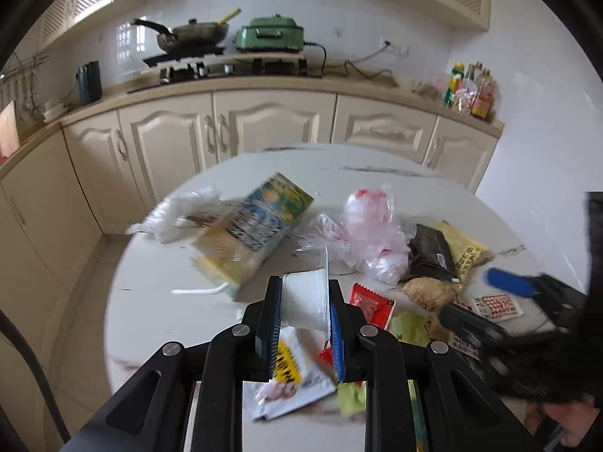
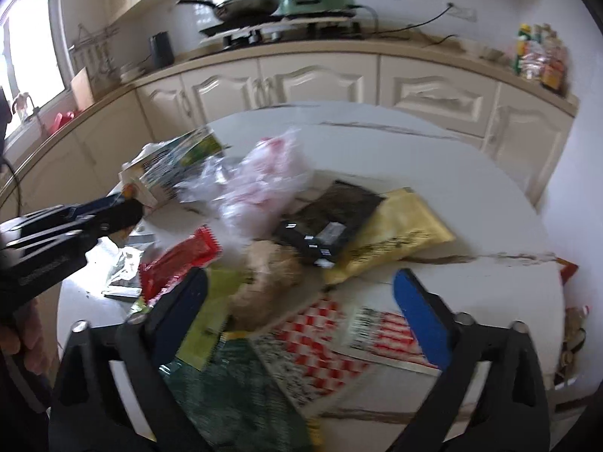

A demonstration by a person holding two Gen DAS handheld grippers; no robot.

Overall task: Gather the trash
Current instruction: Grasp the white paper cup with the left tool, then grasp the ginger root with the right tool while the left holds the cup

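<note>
- Nearest, the left gripper [image 1: 304, 310] is clamped on a small white plastic cup [image 1: 304, 301], its pads pressing the cup's two sides just above the table [image 1: 150, 301].
- Under that cup lie a white-and-yellow sachet [image 1: 290, 376] and a lime-green wrapper [image 1: 350, 395], flat on the near part of the table.
- Equally near, the right gripper [image 2: 301, 305] stands with its jaws wide apart and nothing pinched; between the fingers sit a crumpled brown paper lump [image 2: 264, 286] and a red-and-white checked packet [image 2: 320, 335].
- Just left of the lump lies a red wrapper [image 2: 177, 260].
- Further out, a dark packet [image 2: 324, 222] overlaps a yellow pouch [image 2: 395, 237] on the right.
- Mid-table, a clear bag with red print [image 1: 369, 233] sits beside a yellow-and-blue carton [image 1: 252, 233], possibly tipped over; blur makes that uncertain.
- Farthest, cream cabinets [image 1: 271, 128] carry a green cooker [image 1: 271, 34].
</note>
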